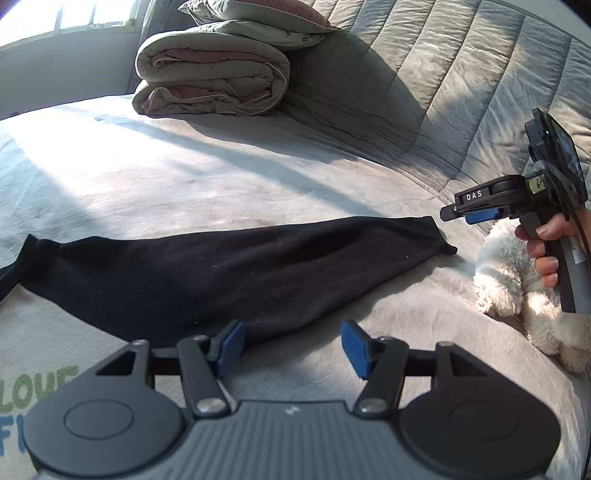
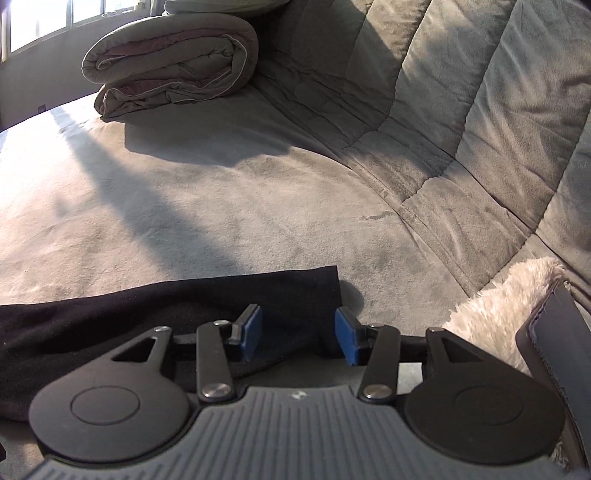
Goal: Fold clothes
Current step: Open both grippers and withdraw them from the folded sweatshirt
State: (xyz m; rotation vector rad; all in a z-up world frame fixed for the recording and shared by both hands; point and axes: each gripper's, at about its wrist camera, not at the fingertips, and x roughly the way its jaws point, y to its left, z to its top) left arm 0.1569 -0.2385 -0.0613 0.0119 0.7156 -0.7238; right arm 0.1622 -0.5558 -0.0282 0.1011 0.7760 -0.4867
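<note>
A black garment lies folded into a long strip across the grey bed cover. My left gripper hovers open over the strip's near edge, with nothing between its blue pads. At the strip's right end, a hand holds my right gripper just above the cloth's corner. In the right wrist view, the right gripper stands open over that end of the black garment. The cloth lies below the blue pads, which do not press on it.
A rolled grey duvet with a pillow on top sits at the far side of the bed. A quilted padded back rises on the right. A white fluffy plush lies by the garment's right end. Printed letters show at the left.
</note>
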